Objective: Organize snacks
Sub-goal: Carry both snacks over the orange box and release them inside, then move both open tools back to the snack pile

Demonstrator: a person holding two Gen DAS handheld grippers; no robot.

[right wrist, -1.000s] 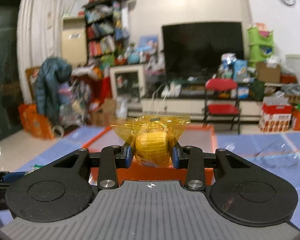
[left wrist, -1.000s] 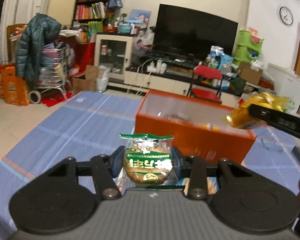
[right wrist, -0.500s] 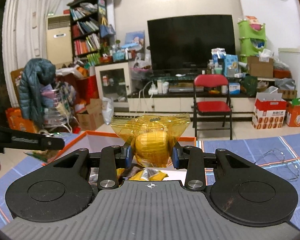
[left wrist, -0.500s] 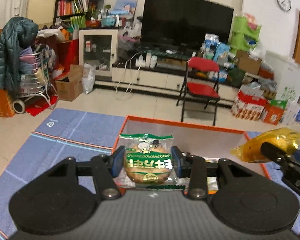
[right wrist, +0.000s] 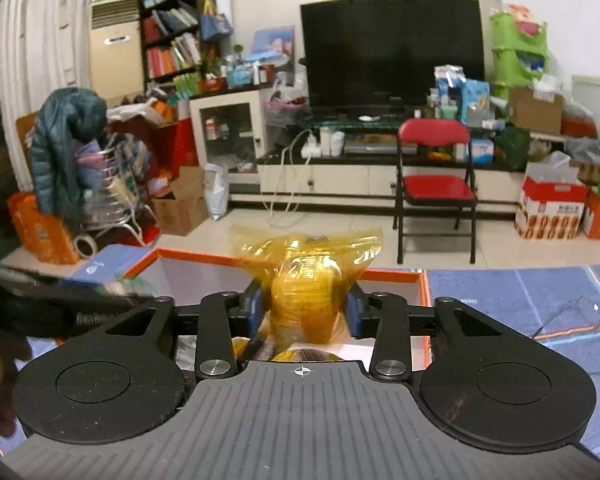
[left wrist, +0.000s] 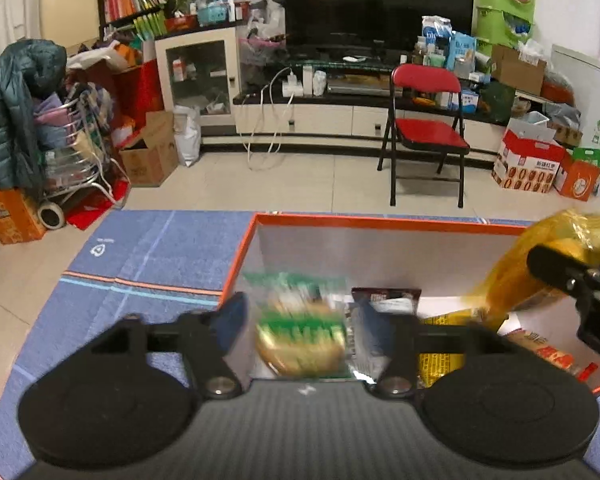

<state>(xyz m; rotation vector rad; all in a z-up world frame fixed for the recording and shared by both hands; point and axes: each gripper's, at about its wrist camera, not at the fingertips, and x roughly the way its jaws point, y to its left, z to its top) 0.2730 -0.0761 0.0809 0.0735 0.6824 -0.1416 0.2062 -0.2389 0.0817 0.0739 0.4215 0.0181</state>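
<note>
Left wrist view: an open rectangular box with orange outer walls and white inner walls [left wrist: 380,222] sits on a blue cloth with orange and pale blue stripes [left wrist: 160,248]. Inside it lie a dark brown wrapper with a white label [left wrist: 386,298], a yellow packet with dark print [left wrist: 440,358] and, toward the right end, a pale wrapper with red lettering [left wrist: 548,350]. The left gripper [left wrist: 302,320] hangs over the box's left end, its blue-padded fingers [left wrist: 230,320] spread wide. A green-and-white wrapped round brown biscuit [left wrist: 302,332], smeared by motion blur, sits in the gap between them; a sliver of space shows on each side, so neither pad appears to touch it. At the right edge, the right gripper [left wrist: 572,276] reaches over the box with a translucent yellow bag around a round yellow snack [left wrist: 540,256] pinched at its tip.

Right wrist view: the same orange box [right wrist: 392,276] lies directly below and ahead of the right gripper [right wrist: 305,308], whose jaws are closed part-way onto the yellow bag [right wrist: 306,280]. The blue pads [right wrist: 254,306] press its two sides, and the crinkled top of the bag fans out above the fingers. Under the bag, yellow and dark wrappers inside the box peek through, too hidden to tell apart. At the left, the blurred left gripper [right wrist: 80,306] extends over the box's left corner. A pair of clear-framed glasses [right wrist: 576,314] rests on the blue cloth [right wrist: 500,292], right of the box.
</note>
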